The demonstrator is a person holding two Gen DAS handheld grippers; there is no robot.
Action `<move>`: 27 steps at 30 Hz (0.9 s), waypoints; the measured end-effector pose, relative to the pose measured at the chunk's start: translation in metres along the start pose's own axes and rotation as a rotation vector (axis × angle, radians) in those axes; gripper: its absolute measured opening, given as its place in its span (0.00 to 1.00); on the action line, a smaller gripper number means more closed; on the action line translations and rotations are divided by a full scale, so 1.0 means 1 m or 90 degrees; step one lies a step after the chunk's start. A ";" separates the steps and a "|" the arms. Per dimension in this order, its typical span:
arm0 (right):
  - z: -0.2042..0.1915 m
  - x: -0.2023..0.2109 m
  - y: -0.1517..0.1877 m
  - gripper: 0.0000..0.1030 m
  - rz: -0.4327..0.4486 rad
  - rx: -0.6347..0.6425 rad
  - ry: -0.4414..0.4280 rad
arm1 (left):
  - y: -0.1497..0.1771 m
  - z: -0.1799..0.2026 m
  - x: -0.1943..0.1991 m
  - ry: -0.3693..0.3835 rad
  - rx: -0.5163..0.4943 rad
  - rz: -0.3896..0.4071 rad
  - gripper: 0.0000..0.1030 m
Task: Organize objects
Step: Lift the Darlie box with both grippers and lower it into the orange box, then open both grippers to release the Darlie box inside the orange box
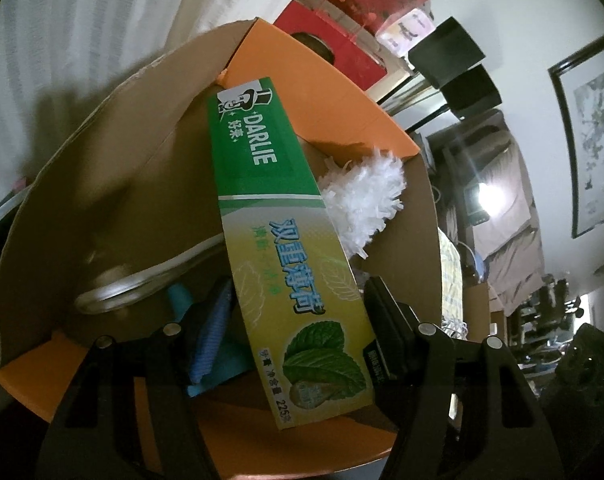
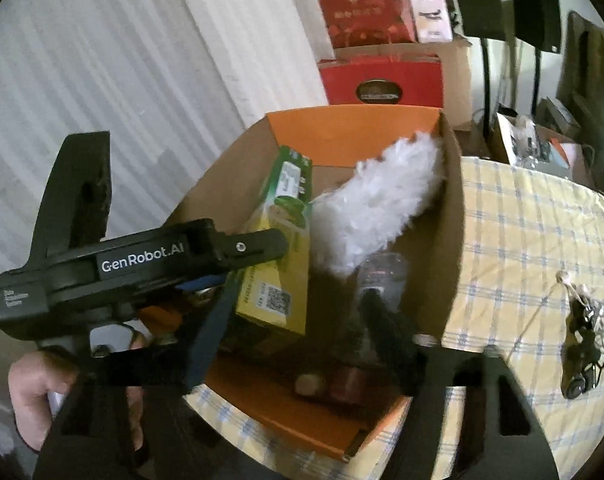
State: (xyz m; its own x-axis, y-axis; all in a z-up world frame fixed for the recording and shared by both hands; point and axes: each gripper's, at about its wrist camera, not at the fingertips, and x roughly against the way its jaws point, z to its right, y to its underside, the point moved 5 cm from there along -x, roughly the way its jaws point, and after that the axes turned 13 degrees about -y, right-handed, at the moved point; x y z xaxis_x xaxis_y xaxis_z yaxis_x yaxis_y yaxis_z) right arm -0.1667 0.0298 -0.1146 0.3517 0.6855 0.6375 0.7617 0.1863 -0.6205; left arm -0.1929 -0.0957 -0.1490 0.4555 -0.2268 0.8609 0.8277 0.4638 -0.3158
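Note:
A green and yellow Darlie toothpaste box (image 1: pixel 285 248) stands tilted in a cardboard box with orange flaps (image 1: pixel 326 92). My left gripper (image 1: pixel 289 320) has its fingers on either side of the toothpaste box's lower end and is shut on it. In the right wrist view the left gripper body (image 2: pixel 141 268) reaches over the cardboard box (image 2: pixel 450 208) and the toothpaste box (image 2: pixel 277 248). A white fluffy duster (image 2: pixel 378 204) leans in the box; it also shows in the left wrist view (image 1: pixel 366 196). My right gripper (image 2: pixel 293 336) is open at the box's near side, empty.
A metal pot lid (image 1: pixel 141 280) and blue items (image 1: pixel 209 336) lie inside the box. The box sits on a yellow checked tablecloth (image 2: pixel 534 248) with a black cable bundle (image 2: pixel 586 340). Red gift boxes (image 2: pixel 378 80) stand behind. A white curtain (image 2: pixel 121 60) hangs at left.

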 end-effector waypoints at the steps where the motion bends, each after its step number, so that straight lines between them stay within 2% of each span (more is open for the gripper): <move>1: 0.000 -0.002 0.000 0.45 -0.004 0.001 -0.011 | 0.001 0.000 0.000 -0.002 -0.001 0.002 0.60; 2: -0.002 -0.008 -0.001 0.37 -0.007 0.001 -0.025 | 0.001 0.001 0.000 -0.004 -0.002 0.003 0.60; 3: -0.004 -0.014 -0.001 0.35 -0.012 -0.001 -0.041 | 0.002 0.001 0.001 -0.007 -0.003 0.005 0.59; 8: -0.005 -0.028 -0.002 0.35 -0.012 0.001 -0.042 | 0.005 0.001 0.006 -0.018 -0.002 0.017 0.57; 12: -0.005 -0.032 -0.005 0.35 -0.027 0.006 -0.078 | 0.006 -0.001 0.013 -0.025 0.006 0.036 0.55; 17: 0.011 -0.034 -0.007 0.35 -0.035 -0.007 -0.042 | 0.004 -0.002 0.016 -0.024 0.017 0.043 0.58; 20: 0.019 -0.026 -0.007 0.35 -0.027 -0.019 -0.038 | 0.004 0.002 0.019 -0.021 0.004 0.044 0.63; 24: 0.019 -0.001 -0.006 0.35 -0.004 -0.013 -0.036 | 0.008 0.010 0.028 -0.018 -0.022 0.065 0.80; 25: 0.018 0.004 -0.005 0.36 -0.002 -0.011 -0.030 | 0.009 0.012 0.031 -0.023 -0.028 0.078 0.82; 27: 0.018 0.014 -0.003 0.45 0.004 -0.010 -0.016 | 0.012 0.019 0.038 -0.036 -0.051 0.102 0.85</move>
State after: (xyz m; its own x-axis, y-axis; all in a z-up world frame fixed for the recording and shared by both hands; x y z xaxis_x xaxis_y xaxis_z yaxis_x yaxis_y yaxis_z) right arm -0.1739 0.0519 -0.1118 0.3425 0.7041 0.6220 0.7678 0.1717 -0.6172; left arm -0.1722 -0.0827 -0.1122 0.5658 -0.1062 0.8177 0.7709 0.4199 -0.4789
